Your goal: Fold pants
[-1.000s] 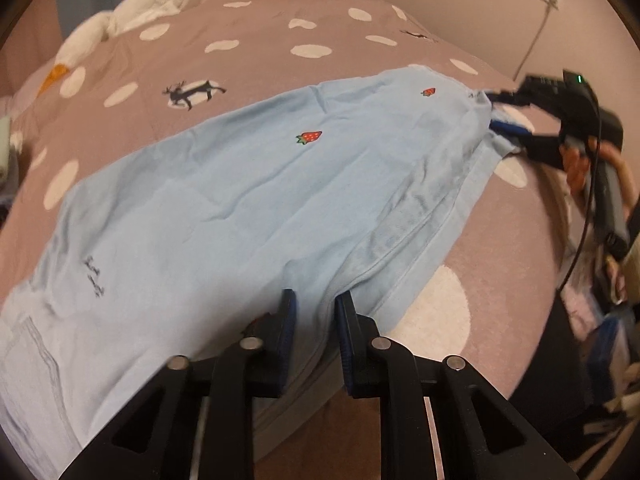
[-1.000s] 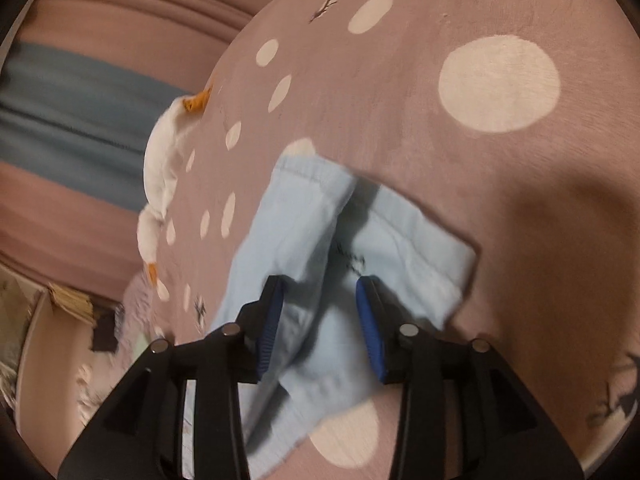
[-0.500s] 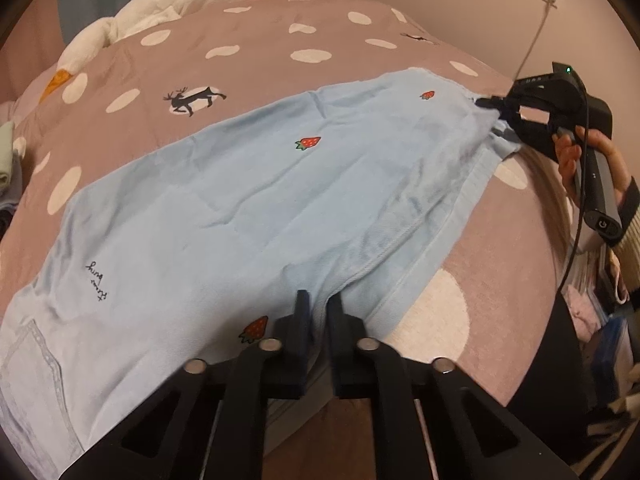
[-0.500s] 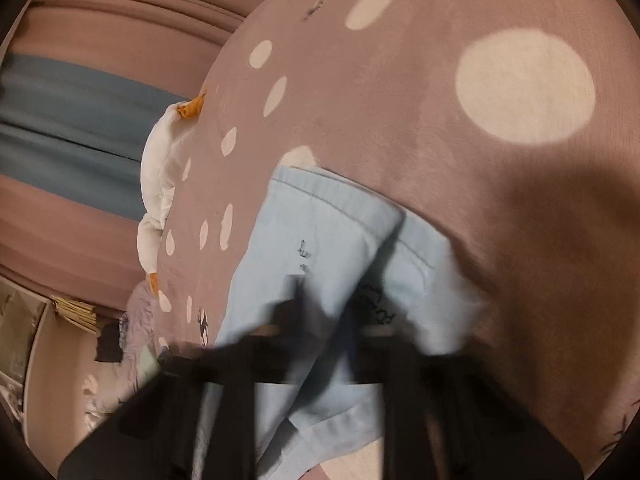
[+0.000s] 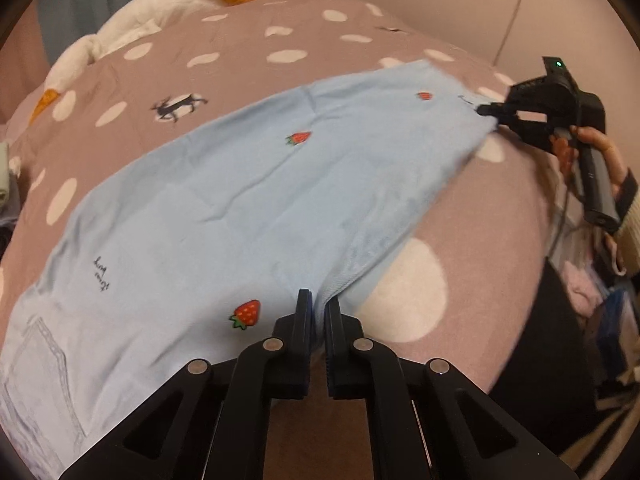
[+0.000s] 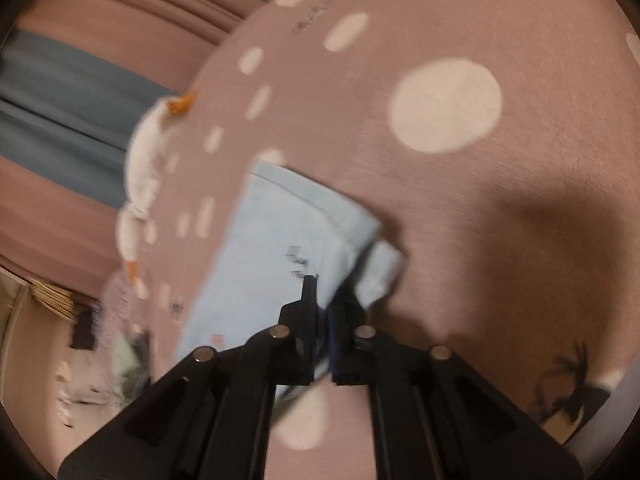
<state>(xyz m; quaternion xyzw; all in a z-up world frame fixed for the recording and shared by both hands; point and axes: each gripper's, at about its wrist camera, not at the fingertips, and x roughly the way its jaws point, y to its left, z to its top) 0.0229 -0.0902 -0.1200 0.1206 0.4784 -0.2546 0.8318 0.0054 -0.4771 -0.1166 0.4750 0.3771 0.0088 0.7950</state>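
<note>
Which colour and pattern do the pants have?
Light blue pants with small red strawberries; clearest in the left wrist view.

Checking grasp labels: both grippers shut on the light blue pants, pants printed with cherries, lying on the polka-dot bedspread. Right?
One error: the print is strawberries, not cherries, as the left wrist view shows. The rest holds: left gripper and right gripper are both shut on the light blue pants, on the polka-dot bedspread.

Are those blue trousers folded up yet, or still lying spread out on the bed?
Spread out: the pants lie full length and flat on the dotted blanket, one set of tongs pinching each end.
</note>
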